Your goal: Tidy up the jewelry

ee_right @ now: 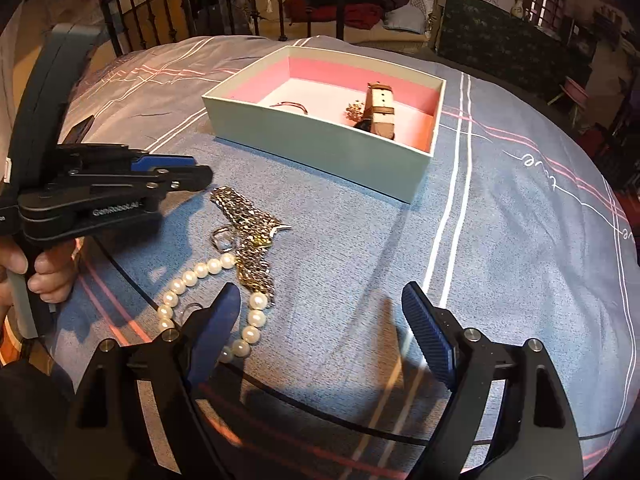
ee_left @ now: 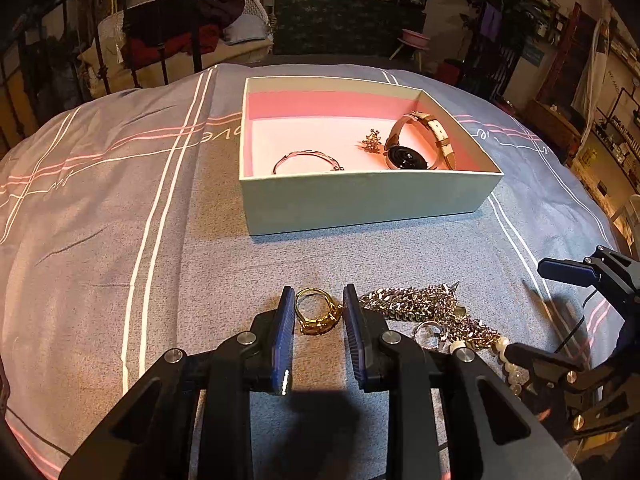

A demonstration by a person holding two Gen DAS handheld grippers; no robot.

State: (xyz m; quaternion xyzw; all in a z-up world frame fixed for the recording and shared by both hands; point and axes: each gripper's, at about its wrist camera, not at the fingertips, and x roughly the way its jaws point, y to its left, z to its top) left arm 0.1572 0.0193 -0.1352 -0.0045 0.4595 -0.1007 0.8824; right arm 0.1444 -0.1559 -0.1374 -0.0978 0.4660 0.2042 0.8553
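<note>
A gold ring rests on the bedcover between the blue pads of my left gripper, and both pads touch its sides. Just right of it lie a heap of gold chain, a silver ring and a string of pearls. My right gripper hangs open over bare cover, its left finger above the pearls. A pale green box with a pink lining holds a watch, a thin bangle and a small gold brooch.
The grey-blue bedcover with white and pink stripes spreads around the box. A dark metal bed frame and piled clothes stand beyond the far edge. A hand grips the left tool's handle at the left of the right wrist view.
</note>
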